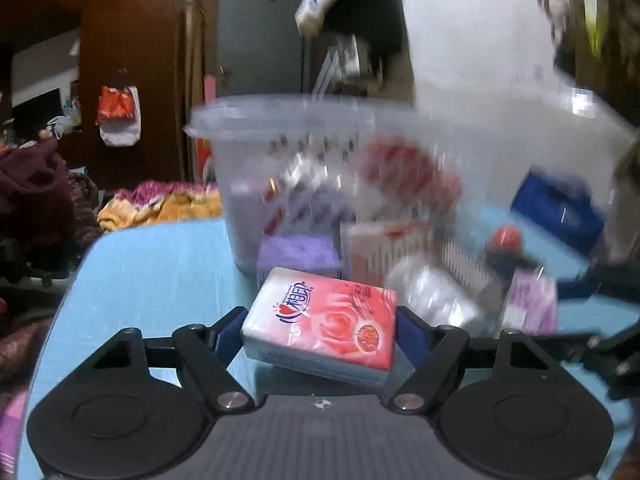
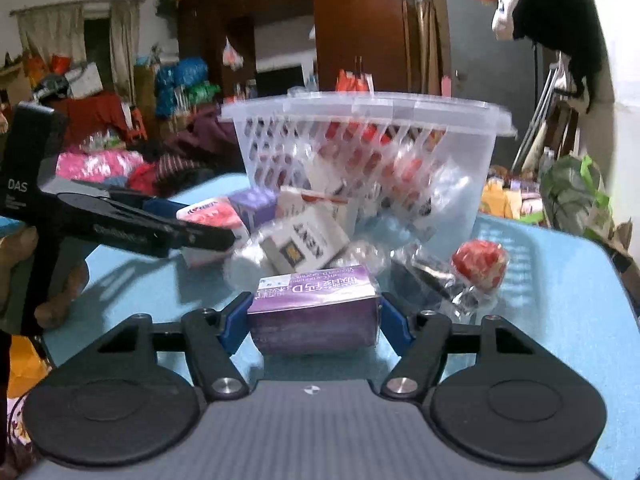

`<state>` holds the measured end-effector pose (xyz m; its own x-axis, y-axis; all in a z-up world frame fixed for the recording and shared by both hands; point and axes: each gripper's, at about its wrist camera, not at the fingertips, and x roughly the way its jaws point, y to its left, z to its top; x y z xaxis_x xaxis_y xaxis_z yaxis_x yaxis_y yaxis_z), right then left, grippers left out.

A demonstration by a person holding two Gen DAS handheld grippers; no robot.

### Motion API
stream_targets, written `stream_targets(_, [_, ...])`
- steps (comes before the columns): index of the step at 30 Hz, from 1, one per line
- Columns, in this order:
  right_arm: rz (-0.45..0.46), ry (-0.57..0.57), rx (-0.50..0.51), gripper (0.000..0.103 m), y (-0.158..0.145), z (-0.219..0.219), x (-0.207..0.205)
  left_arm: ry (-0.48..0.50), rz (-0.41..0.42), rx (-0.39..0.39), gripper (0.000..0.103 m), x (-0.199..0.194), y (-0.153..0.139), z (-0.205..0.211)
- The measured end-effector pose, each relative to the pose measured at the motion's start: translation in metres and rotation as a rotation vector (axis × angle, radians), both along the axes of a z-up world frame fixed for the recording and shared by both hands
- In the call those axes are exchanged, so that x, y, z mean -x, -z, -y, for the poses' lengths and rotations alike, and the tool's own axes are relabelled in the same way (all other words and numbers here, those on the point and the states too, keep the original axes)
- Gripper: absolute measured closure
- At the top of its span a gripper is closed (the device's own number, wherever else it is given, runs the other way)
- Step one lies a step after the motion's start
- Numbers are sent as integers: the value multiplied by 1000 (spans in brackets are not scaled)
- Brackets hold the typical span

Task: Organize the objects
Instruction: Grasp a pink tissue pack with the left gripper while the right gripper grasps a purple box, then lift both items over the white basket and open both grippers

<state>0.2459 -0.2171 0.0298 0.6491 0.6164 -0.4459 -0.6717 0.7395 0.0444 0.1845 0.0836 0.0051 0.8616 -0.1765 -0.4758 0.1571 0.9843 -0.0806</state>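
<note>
Between the right claw (image 2: 314, 322), purple box (image 2: 316, 314) lies crosswise.

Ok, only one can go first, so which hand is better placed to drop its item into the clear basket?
Right, probably. The right gripper has the purple box square between its pads, with the clear basket straight ahead. The left gripper has its tissue pack skewed between its pads.

Glossy plastic-wrapped tissue pack (image 1: 324, 320); translucent plastic basket (image 2: 360, 152); matt blue table (image 1: 152, 272).
</note>
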Motion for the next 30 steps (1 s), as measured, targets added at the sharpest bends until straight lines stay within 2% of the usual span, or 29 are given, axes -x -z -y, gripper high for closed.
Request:
stream_targets(2, [20,11,-26,33,-1,3,2,-20,56,57,22,9,-4,-7])
stream_targets(5, [49,28,-86,33,-2,12,4,-32,153,102,22,23,-8,-12])
stream_targets(9, [64,62,-209,33,-2,28,4,-30,207,156,22,30,-10,-20])
stream_targets(30, [126,78,-209,34,0,27,8,-35,294,210,22,39,-10,-26])
